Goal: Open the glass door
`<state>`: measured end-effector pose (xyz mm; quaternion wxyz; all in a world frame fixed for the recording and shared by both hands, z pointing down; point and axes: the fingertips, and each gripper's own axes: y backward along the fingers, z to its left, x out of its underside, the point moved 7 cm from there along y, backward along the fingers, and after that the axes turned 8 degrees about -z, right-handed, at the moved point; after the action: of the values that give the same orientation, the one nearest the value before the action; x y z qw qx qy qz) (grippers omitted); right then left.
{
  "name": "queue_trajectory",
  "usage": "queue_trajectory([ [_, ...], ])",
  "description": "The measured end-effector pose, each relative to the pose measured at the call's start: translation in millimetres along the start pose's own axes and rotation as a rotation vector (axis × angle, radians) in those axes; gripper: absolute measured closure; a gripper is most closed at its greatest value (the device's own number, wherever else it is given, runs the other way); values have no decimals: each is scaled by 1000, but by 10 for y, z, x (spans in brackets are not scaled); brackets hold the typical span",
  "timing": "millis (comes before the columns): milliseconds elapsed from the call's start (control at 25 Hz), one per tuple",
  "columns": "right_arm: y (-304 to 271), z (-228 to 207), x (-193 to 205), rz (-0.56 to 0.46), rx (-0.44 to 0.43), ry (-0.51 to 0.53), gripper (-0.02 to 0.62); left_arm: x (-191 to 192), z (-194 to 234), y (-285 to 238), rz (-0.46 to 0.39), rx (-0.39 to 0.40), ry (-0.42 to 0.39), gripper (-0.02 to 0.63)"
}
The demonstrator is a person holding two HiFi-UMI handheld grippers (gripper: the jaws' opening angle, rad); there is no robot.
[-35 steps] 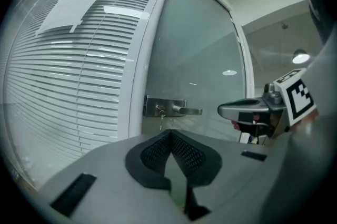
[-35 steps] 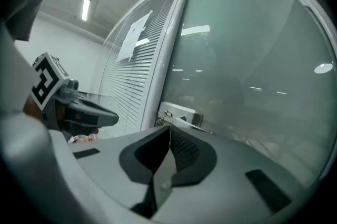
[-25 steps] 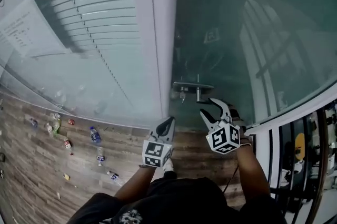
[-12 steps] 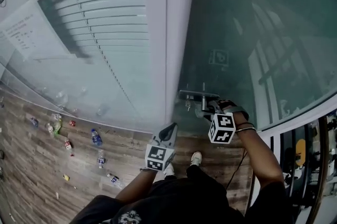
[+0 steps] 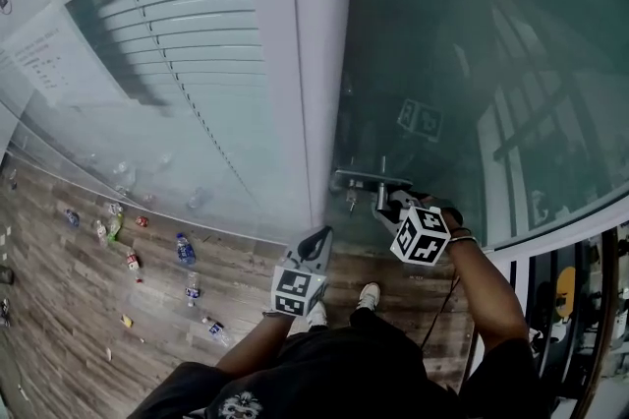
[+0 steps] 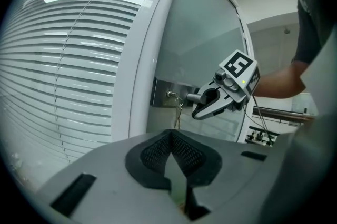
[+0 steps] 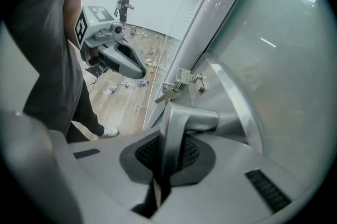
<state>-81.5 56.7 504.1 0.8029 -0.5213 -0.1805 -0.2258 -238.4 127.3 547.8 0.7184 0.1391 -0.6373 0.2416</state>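
The glass door (image 5: 462, 63) has a metal lever handle (image 5: 366, 181) on a lock plate beside the white frame (image 5: 314, 63). My right gripper (image 5: 391, 203) points steeply down and is shut on that handle. In the right gripper view the lever (image 7: 184, 123) stands clamped between the dark pads (image 7: 142, 154). The left gripper view shows the right gripper (image 6: 202, 107) on the handle (image 6: 196, 97), with keys (image 6: 176, 107) hanging from the lock. My left gripper (image 5: 314, 243) hovers left of and below the handle, shut and holding nothing, and its tip (image 6: 171, 136) aims at the lock plate.
Blinds (image 5: 167, 14) cover the glass panel left of the frame. Several bottles and cans (image 5: 182, 250) lie on the wooden floor beyond it. A bunch of keys (image 7: 171, 90) hangs at the lock. The person's shoes (image 5: 369, 294) stand just before the door.
My right gripper, open beside the handle a second ago, has come down onto the lever and closed on it. The left gripper has barely moved.
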Motion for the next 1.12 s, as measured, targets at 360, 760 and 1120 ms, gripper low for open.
queue_trajectory([
  [360, -60, 1, 62, -467, 57, -206, 580, 30, -67, -110, 17, 19, -10, 600],
  [760, -145, -112, 132, -524, 30, -239, 580, -19, -141, -287, 19, 47, -31, 600],
  [1120, -318, -628, 267, -482, 74, -276, 580, -112, -245, -434, 16, 100, -36, 600],
])
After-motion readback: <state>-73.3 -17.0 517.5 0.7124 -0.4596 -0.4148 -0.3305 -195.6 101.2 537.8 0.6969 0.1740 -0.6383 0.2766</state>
